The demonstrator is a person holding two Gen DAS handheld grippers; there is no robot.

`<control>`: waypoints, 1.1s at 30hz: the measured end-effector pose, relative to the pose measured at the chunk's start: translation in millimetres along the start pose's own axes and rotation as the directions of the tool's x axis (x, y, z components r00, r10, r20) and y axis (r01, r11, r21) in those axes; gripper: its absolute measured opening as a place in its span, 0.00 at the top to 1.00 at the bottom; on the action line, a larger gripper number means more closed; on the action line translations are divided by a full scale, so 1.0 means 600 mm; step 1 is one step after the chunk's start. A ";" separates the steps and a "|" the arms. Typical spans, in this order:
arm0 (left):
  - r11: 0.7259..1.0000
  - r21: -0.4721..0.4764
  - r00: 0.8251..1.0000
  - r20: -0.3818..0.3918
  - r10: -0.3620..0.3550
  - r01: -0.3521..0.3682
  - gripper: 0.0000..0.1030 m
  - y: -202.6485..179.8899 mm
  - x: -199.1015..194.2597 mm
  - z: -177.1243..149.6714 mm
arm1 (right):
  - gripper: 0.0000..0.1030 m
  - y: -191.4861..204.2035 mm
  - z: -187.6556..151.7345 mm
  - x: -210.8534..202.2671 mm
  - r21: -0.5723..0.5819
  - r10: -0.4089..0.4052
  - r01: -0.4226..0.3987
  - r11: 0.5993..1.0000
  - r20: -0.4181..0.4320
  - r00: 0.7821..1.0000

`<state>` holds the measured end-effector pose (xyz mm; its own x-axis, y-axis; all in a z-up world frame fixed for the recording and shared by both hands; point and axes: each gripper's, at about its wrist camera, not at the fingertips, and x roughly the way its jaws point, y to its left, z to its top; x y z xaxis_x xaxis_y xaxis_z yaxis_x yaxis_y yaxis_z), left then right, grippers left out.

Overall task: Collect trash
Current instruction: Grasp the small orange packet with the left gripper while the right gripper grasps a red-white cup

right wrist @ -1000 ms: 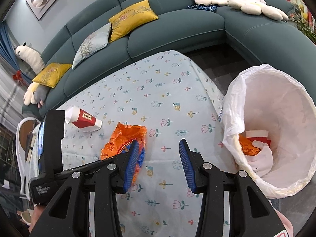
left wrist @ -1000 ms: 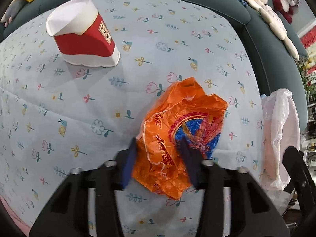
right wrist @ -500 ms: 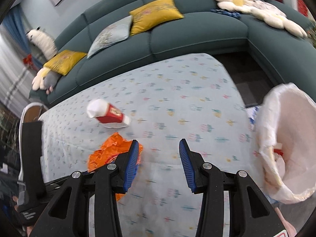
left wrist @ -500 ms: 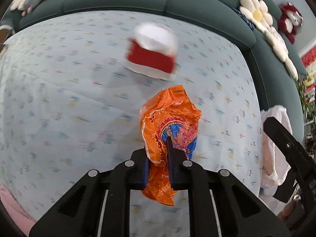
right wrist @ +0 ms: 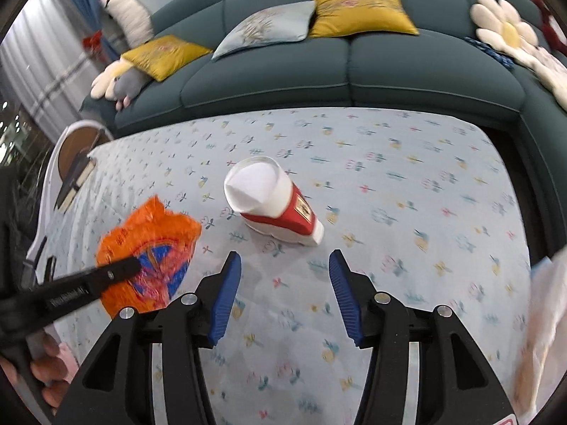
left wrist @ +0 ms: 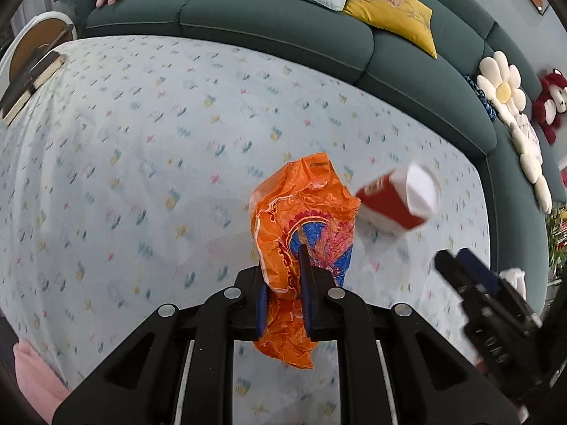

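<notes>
Hanging wrapper: the crumpled orange plastic snack wrapper with a blue and red print (left wrist: 301, 219) dangles clear of the cloth, pinched near its middle; its lower end droops below the jaws
Left gripper: the left gripper (left wrist: 283, 295) has its blue-padded fingers (left wrist: 263, 301) drawn nearly together, clamped on the wrapper; in the right wrist view it shows only as a black bar (right wrist: 88, 283) crossing the same wrapper (right wrist: 149, 244)
Carton: the squashed red and white paper carton (right wrist: 274, 202) lies on its side on the cloth, open white mouth turned away from the camera, well apart from the wrapper; in the left wrist view it is blurred (left wrist: 400, 202) and sits just beside the wrapper's right edge
Right gripper: the right gripper (right wrist: 285, 292) hovers over the cloth near the carton; its jaws are opening, with nothing between the blue pads (right wrist: 226, 290)
Surface: a pale blue cloth with a small flower print (right wrist: 407, 194) covers the table
Bag: a white plastic bag (right wrist: 542, 318) shows at the right edge, blurred
Surroundings: a dark teal sofa (right wrist: 354, 71) curves behind the table; yellow cushions (right wrist: 358, 12) and a pale blue cushion (right wrist: 265, 24) lean on it; a flower-shaped white cushion (right wrist: 503, 28) lies at the right end
</notes>
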<state>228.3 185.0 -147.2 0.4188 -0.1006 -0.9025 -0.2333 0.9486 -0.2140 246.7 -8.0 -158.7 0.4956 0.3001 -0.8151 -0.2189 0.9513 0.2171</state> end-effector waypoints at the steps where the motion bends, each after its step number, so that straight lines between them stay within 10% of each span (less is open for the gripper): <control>1: 1.000 -0.003 1.000 -0.002 -0.009 0.009 0.86 -0.003 0.006 0.010 | 0.49 0.000 0.005 0.011 -0.011 -0.002 0.002 1.000 -0.007 1.000; 16: 0.998 0.037 0.997 -0.042 -0.057 0.059 0.86 -0.041 0.078 0.076 | 0.40 0.007 0.063 0.106 -0.159 0.069 -0.075 0.984 -0.047 0.997; 22: 0.997 0.041 0.997 -0.041 -0.061 0.062 0.86 -0.047 0.071 0.071 | 0.73 -0.001 0.053 0.097 -0.112 0.070 -0.077 0.991 -0.058 0.996; 33: 0.987 0.117 0.994 -0.001 -0.113 0.112 0.86 -0.126 -0.006 0.028 | 0.76 -0.053 0.018 -0.021 0.028 0.031 -0.032 0.999 0.051 0.998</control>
<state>258.9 118.8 -121.4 0.4414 -0.2075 -0.8730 -0.0803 0.9598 -0.2688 256.7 -41.3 -149.7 0.5304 0.3326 -0.7798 -0.2116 0.9426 0.2582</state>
